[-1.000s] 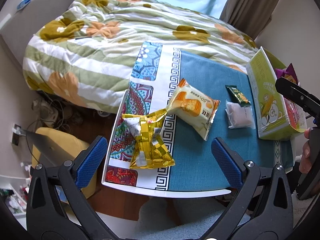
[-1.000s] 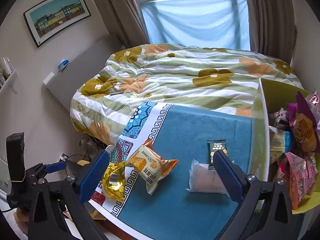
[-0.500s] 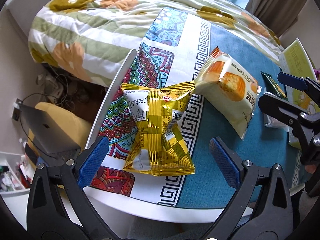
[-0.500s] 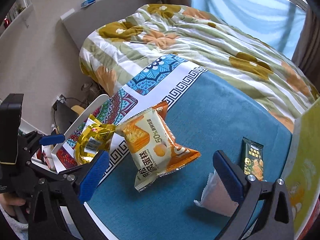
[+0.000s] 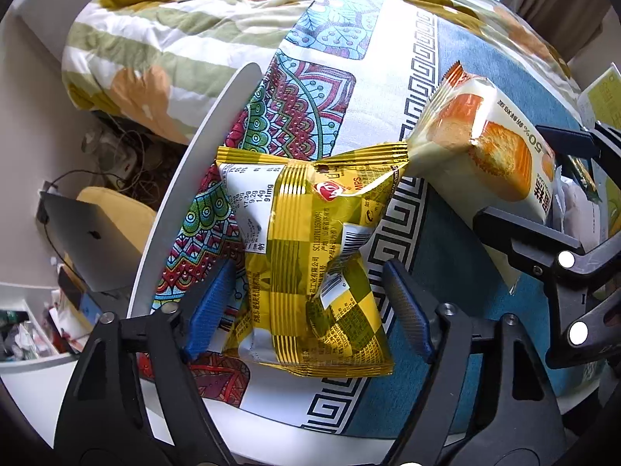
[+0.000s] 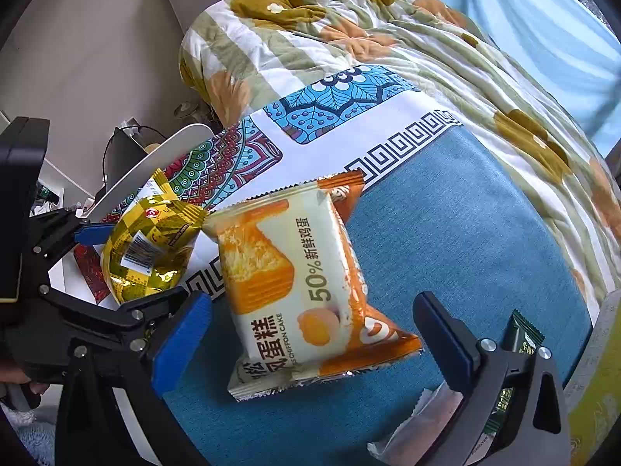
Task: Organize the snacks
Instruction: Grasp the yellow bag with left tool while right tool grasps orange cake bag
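Observation:
A yellow foil snack bag (image 5: 310,256) lies on the patterned left end of the tablecloth. My left gripper (image 5: 308,308) points down over it with a blue pad on each side of the bag's lower half; its jaws are closing, and the bag is not squeezed. To its right lies an orange and cream chiffon cake packet (image 6: 299,283), its corner touching the yellow bag (image 6: 147,248). My right gripper (image 6: 312,336) stands open astride this packet, pads clear of it on both sides. In the left wrist view the right gripper's fingers (image 5: 520,229) bracket the cake packet (image 5: 493,147).
A small dark green packet (image 6: 522,339) and a white packet (image 6: 419,423) lie by the yellow-green box (image 6: 597,388) at the right. The white table edge (image 5: 186,202) is close on the left, with a laptop (image 5: 89,240) below. A flowered quilt (image 6: 349,39) lies behind.
Both grippers have come down close over the table. The left gripper's pads have drawn in from wide apart to the sides of the yellow bag. The right gripper now straddles the cake packet.

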{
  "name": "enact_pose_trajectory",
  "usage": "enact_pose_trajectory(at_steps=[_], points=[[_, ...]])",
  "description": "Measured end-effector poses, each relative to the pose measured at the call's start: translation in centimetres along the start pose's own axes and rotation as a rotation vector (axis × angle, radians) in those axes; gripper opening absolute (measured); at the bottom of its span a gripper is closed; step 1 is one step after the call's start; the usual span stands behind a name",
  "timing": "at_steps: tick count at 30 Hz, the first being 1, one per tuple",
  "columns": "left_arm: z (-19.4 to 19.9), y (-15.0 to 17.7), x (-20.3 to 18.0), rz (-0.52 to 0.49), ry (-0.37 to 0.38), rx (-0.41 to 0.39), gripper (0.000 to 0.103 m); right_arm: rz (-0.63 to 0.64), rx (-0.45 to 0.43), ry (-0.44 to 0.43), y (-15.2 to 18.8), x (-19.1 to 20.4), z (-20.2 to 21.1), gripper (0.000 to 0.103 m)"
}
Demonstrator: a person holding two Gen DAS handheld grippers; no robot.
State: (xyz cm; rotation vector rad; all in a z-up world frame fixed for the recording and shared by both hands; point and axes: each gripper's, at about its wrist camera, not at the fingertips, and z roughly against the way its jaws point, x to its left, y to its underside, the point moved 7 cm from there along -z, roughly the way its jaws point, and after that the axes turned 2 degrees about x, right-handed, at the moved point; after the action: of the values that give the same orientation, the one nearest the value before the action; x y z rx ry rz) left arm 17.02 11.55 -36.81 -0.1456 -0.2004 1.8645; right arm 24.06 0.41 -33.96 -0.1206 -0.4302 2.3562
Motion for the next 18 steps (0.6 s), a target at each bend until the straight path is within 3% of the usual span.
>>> enact_pose_trajectory(at_steps=[2,8,15,18], points=[[0.1,0.1,-0.4,-0.013,0.007,-0.009,0.06,0.012,0.006,-0.005,-0.1,0.0,-0.5,0.103],[0.7,0.2,-1.1,-0.036,-0.003,-0.018,0.046,0.043,0.008,-0.011,-0.4,0.2,-1.3,0.103],[1.9,0.7,-0.6,-0.04,-0.006,-0.03,0.044,0.038,-0.008,-0.028,-0.9,0.1,-1.5,0.102],[2.0,0.8,-0.2,-0.036,-0.009,-0.027,0.044,0.035,-0.002,-0.041,-1.1,0.2,-2.2,0.089]])
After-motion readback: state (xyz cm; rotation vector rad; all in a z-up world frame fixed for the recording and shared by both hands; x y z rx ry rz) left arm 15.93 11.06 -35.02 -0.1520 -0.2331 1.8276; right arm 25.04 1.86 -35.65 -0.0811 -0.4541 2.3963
